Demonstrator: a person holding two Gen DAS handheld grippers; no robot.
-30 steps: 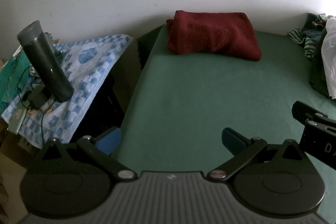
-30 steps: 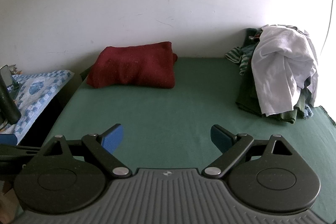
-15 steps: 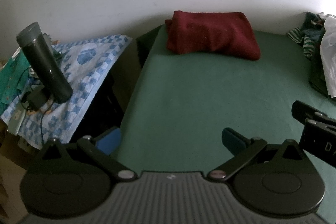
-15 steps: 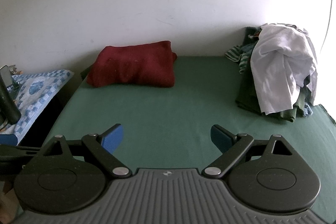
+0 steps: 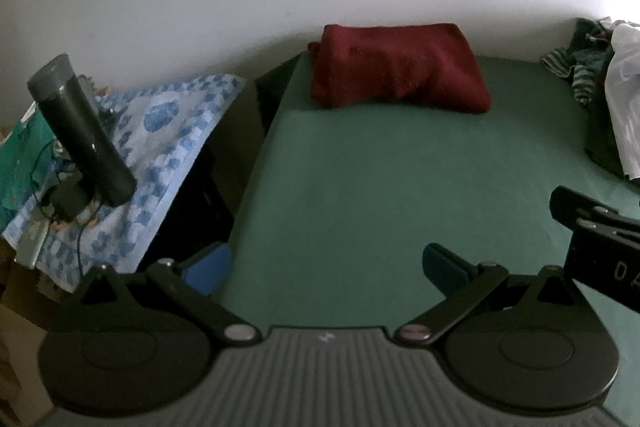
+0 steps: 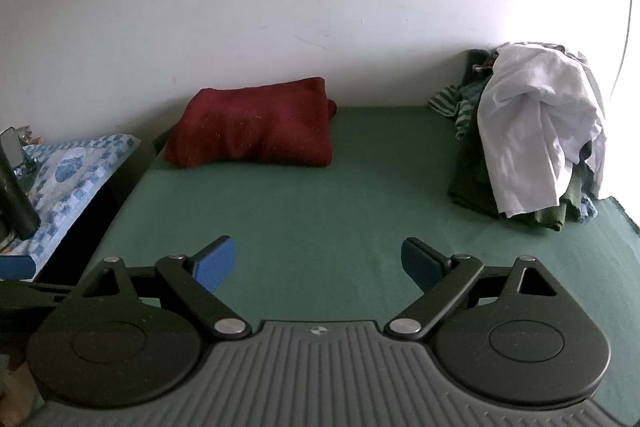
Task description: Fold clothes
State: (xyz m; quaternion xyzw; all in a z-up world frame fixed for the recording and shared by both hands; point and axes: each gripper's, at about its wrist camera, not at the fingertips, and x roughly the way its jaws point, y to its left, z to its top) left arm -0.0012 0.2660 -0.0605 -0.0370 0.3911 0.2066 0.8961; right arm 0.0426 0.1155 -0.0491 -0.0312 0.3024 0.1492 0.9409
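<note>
A heap of unfolded clothes (image 6: pixel 532 139), a white garment on top of green and striped ones, lies at the far right of the green bed (image 6: pixel 320 203); its edge (image 5: pixel 600 99) shows at the right in the left wrist view. My left gripper (image 5: pixel 326 265) is open over the bed's front left corner, nothing between its blue pads. My right gripper (image 6: pixel 318 263) is open too, empty, above the bed's front middle, well short of the heap. Part of the right gripper's body (image 5: pixel 596 239) shows at the right edge of the left wrist view.
A dark red pillow (image 6: pixel 252 123) rests against the white wall at the bed's head. Left of the bed stands a low table under a blue patterned cloth (image 5: pixel 132 151) with a dark tumbler (image 5: pixel 80 123), cables and a charger.
Almost nothing: the left wrist view has shifted slightly, and both grippers stay open and hold their places over the bed.
</note>
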